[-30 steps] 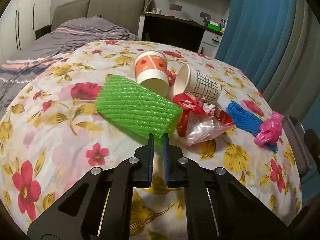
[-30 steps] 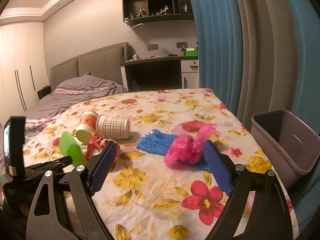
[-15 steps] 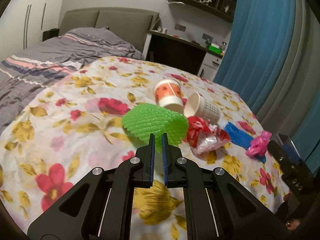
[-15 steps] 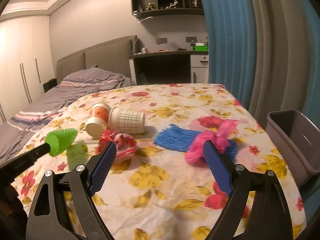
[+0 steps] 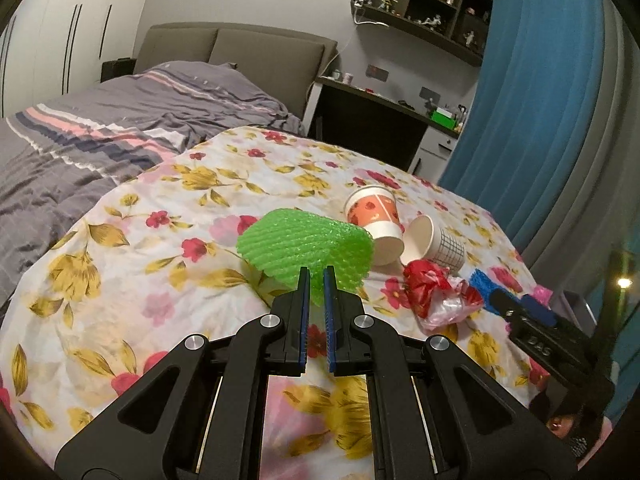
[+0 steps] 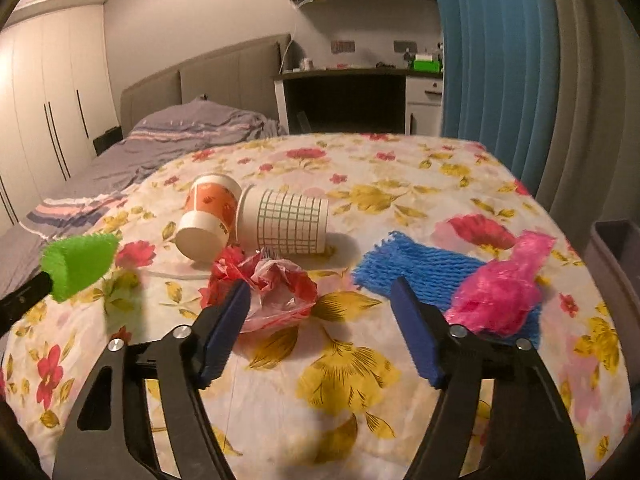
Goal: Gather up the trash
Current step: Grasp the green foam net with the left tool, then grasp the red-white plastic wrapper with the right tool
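While the left gripper (image 5: 315,280) holds the green foam net (image 5: 304,250) clamped above the floral bedsheet (image 5: 160,240), the right gripper (image 6: 320,300), closing but apart, hangs over the red plastic wrapper (image 6: 276,284).

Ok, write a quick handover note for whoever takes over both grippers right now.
Left gripper: shut on the green foam net, lifted off the bedspread.
Right gripper: open, jaws just been closing, nothing gripped, above the red wrapper.
On the bedspread: orange cup, grid cup, blue net, pink bag.
Bin at right.
Nothing seen binned yet; everything is left.
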`<state>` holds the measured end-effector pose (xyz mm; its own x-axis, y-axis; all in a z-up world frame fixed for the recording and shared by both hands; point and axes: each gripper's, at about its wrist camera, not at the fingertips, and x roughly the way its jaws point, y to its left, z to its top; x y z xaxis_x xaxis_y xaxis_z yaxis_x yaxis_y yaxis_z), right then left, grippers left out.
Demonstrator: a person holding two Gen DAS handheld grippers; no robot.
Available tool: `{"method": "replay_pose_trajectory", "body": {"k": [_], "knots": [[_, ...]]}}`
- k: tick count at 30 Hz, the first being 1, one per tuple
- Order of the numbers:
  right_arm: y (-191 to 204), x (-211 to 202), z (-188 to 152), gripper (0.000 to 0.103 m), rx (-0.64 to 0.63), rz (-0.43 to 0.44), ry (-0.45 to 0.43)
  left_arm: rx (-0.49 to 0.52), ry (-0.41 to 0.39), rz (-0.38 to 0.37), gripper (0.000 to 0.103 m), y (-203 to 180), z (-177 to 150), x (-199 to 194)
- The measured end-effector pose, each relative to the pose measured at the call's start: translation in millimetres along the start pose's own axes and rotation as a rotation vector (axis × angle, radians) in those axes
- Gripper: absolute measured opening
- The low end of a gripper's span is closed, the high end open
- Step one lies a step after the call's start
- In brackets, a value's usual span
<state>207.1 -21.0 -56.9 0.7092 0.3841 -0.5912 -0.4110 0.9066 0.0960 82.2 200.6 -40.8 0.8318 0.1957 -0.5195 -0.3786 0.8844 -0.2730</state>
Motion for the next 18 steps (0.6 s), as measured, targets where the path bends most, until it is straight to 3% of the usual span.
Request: {"method": "replay_pose_trajectory", "body": {"k": [12,18], "knots": [[1.1,34.2,1.4,0.050,-0.017,0.023,0.119,-0.002,0.008,-0.016,0.006,3.7,0.2,9.8],[4.5,44.1,-0.9,0.025,-0.030,0.067,0.179,0.003,0.017,-0.023,0.006,1.2,-1.1,12.8]]}}
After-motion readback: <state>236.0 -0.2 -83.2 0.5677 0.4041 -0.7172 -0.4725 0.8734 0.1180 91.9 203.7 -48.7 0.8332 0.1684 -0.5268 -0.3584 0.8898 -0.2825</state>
